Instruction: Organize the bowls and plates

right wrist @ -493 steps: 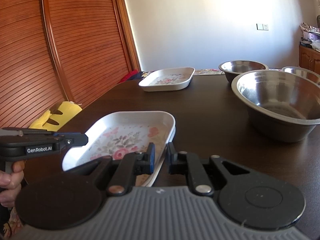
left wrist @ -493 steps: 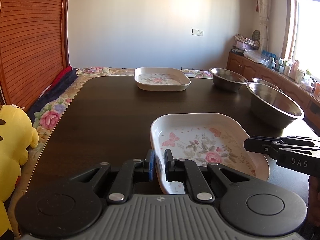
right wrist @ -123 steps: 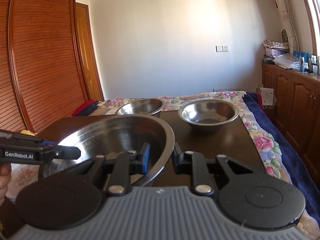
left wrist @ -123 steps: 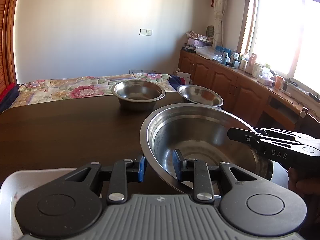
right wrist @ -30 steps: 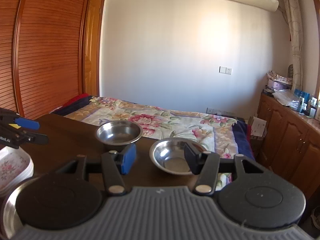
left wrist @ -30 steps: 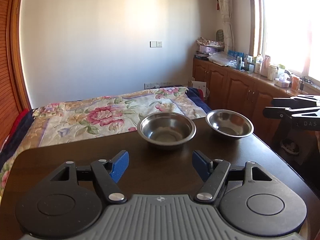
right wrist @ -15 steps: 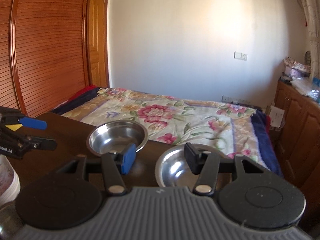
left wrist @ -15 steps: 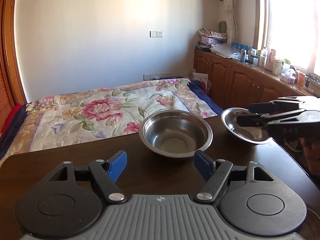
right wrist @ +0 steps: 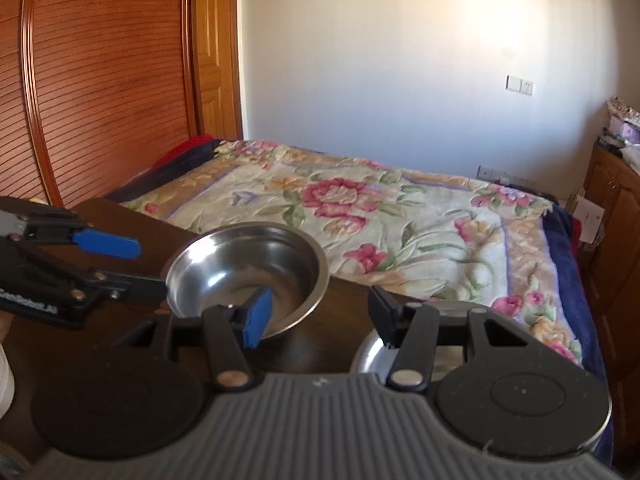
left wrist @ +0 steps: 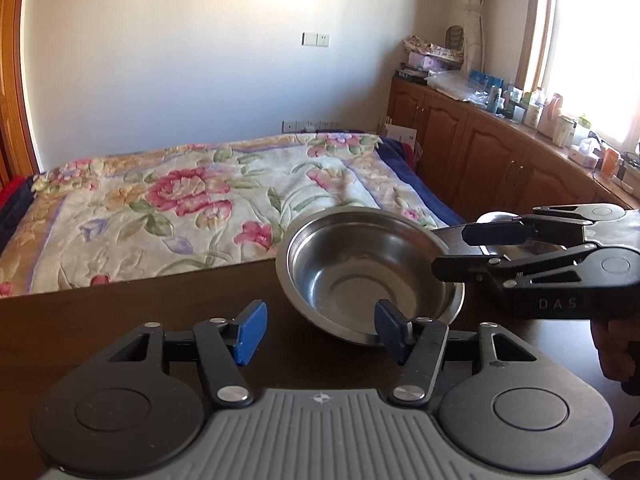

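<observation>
Clearly you were at the reach-in step for the two small steel bowls at the far edge of the dark table point(left wrist: 132, 320). In the left wrist view, the deeper bowl point(left wrist: 370, 276) sat right of centre, and your left gripper point(left wrist: 320, 330) was closing with its fingers spread: the right pad had crossed inside the near rim, the left pad stood over bare wood, and nothing was pinched yet. Your right gripper point(left wrist: 456, 250) came in from the right edge of that frame, its tips near the same bowl's right rim.

In the right wrist view, the right gripper point(right wrist: 320, 314) stood parted and empty, the blue pad overlapping the deeper bowl and the other finger above the shallower bowl point(right wrist: 374, 354), low and right of centre, mostly hidden by the tool. The floral bedspread point(right wrist: 360, 208) filled the background.

Your next move likely called for settling each pair of fingers astride one rim wall before squeezing, since thin, slick steel could slip or tip.
</observation>
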